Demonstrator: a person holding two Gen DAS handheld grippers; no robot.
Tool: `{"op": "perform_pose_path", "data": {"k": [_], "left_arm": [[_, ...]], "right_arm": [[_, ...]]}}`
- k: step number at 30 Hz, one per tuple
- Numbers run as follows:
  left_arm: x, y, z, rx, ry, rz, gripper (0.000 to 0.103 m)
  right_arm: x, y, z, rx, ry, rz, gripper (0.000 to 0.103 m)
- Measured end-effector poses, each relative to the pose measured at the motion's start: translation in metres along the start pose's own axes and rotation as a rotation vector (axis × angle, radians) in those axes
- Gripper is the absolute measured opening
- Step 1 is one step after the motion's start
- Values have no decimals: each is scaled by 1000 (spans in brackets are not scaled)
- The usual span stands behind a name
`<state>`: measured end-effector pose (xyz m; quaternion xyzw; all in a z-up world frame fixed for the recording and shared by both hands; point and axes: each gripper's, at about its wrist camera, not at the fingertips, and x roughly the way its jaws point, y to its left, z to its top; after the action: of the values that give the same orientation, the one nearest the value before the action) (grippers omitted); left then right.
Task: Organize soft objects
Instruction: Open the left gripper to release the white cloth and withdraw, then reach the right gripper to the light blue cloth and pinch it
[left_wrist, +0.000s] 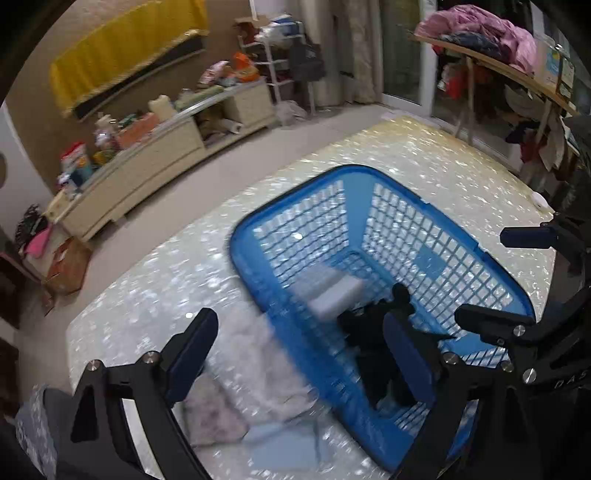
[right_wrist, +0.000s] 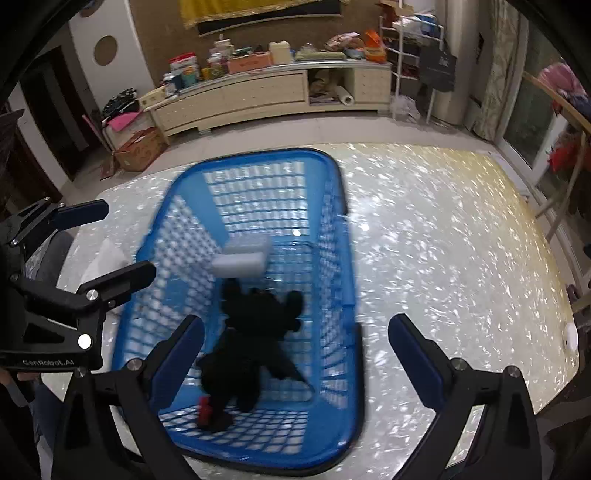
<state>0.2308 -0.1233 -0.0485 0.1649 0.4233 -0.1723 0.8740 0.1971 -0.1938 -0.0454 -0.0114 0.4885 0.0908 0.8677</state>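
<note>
Hovering with jaws apart and empty, both grippers (left_wrist: 301, 350) (right_wrist: 295, 347) overlook the basket (right_wrist: 343, 206) corralling toy (right_wrist: 255, 332) and sponge (right_wrist: 243, 258).

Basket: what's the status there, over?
Left gripper and right gripper open, empty. Black plush and white block in blue basket. Pale cloth outside on table.

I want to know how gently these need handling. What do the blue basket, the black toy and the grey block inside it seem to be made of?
Blue basket: rigid moulded plastic, slightly glossy, with lattice walls. Black toy: apparently plush fabric, matte and fuzzy, with floppy limbs. Grey block: probably foam or sponge, matte, with soft edges; motion blur leaves this uncertain.
</note>
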Motion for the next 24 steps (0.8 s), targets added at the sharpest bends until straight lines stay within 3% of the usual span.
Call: {"op": "perform_pose_path", "data": {"k": [14, 19, 21, 24], "left_arm": [[-80, 86, -97, -244, -10, 180, 94], [-91, 118, -134, -364, -1, 181, 95], [-94, 130, -150, -408, -21, 197, 103], [-94, 136, -169, -403, -15, 238, 103]], "right_arm": [[-14, 102, -4, -162, -30, 95, 100], [-4, 135, -4, -218, -19, 130, 100], [1, 147, -4, -242, -11, 141, 100], [12, 167, -8, -287, 12, 156, 100]]}}
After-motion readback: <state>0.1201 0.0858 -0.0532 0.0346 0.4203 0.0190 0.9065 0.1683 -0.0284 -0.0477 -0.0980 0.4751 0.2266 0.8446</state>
